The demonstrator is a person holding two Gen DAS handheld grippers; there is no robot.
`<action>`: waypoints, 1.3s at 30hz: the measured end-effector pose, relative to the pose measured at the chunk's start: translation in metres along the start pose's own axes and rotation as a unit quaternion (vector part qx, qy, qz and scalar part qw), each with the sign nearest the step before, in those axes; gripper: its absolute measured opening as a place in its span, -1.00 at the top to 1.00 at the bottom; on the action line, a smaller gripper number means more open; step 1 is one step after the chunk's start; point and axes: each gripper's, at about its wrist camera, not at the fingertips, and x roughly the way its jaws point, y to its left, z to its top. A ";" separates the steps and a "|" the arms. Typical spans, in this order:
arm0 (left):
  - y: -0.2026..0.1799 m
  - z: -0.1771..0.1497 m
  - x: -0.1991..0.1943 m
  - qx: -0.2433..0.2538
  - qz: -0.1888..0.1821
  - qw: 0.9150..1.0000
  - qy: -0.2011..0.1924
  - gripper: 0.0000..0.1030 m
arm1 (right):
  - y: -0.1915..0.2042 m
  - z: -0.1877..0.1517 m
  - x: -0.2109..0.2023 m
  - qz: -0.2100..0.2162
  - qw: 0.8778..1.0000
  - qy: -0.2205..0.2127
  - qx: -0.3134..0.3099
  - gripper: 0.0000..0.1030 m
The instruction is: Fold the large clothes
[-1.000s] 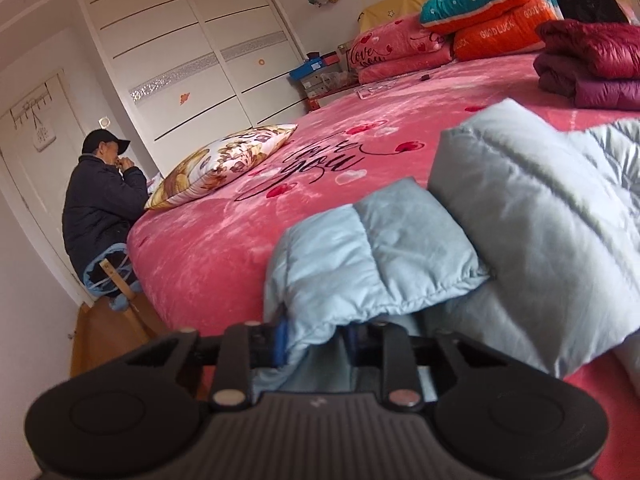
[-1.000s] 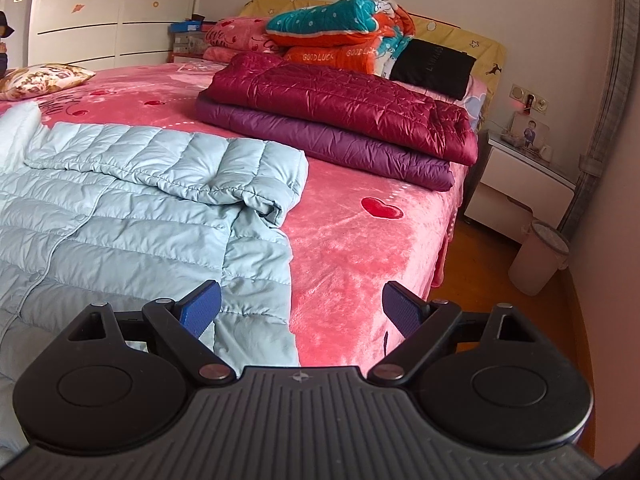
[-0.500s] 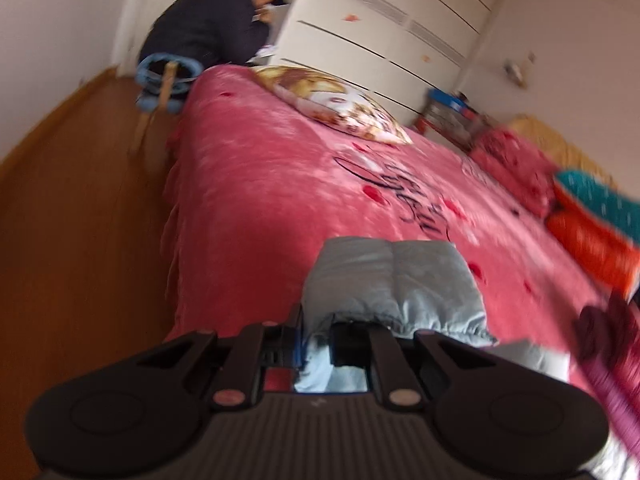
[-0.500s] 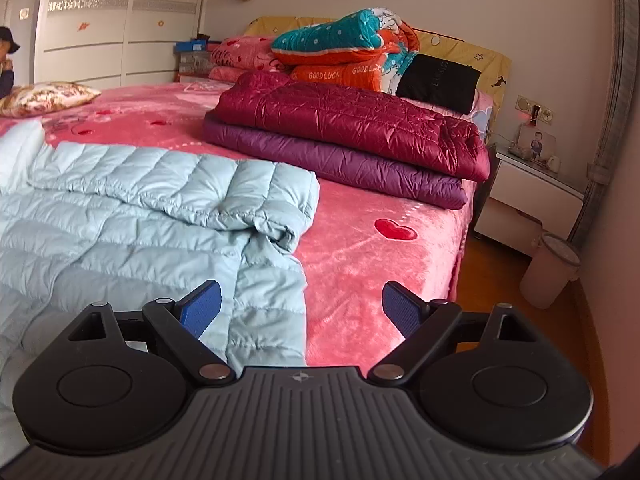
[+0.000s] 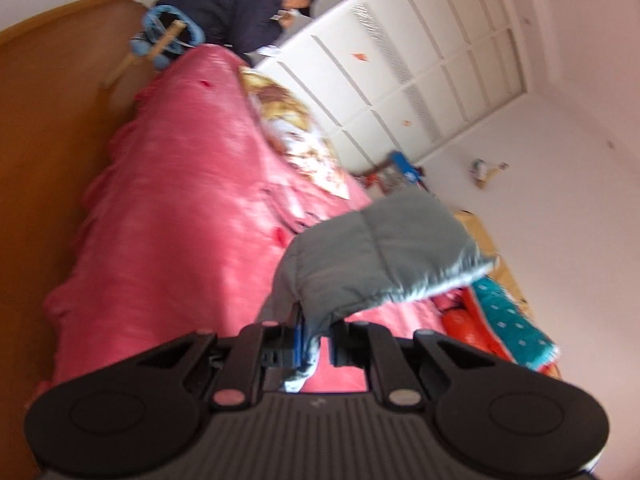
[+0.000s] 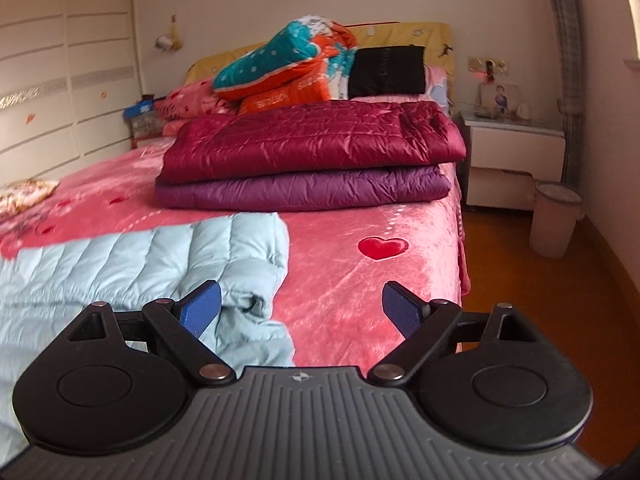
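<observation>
My left gripper (image 5: 316,342) is pinching the pale blue down jacket's sleeve (image 5: 380,256) above the pink bed (image 5: 180,240). My right gripper (image 6: 300,306) is hovering, fingers spread, over the jacket's body (image 6: 140,264); "GOOD LUCK" is showing on the orange quilt (image 6: 288,96).

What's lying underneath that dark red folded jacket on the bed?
A folded purple jacket lies under the dark red jacket, on the pink bedspread. Only its front edge shows; the rest is covered.

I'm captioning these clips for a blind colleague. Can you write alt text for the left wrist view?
The left tool is shut on a fold of a light blue puffer jacket, lifted above a pink bedspread. The tilted, blurred view also shows a floral pillow, white wardrobe doors and a person in dark clothes beyond the bed.
</observation>
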 end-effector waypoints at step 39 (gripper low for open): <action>-0.213 -0.329 0.091 0.280 -0.133 0.911 0.272 0.83 | -0.087 0.016 0.069 0.011 0.974 -0.008 0.227 -1.00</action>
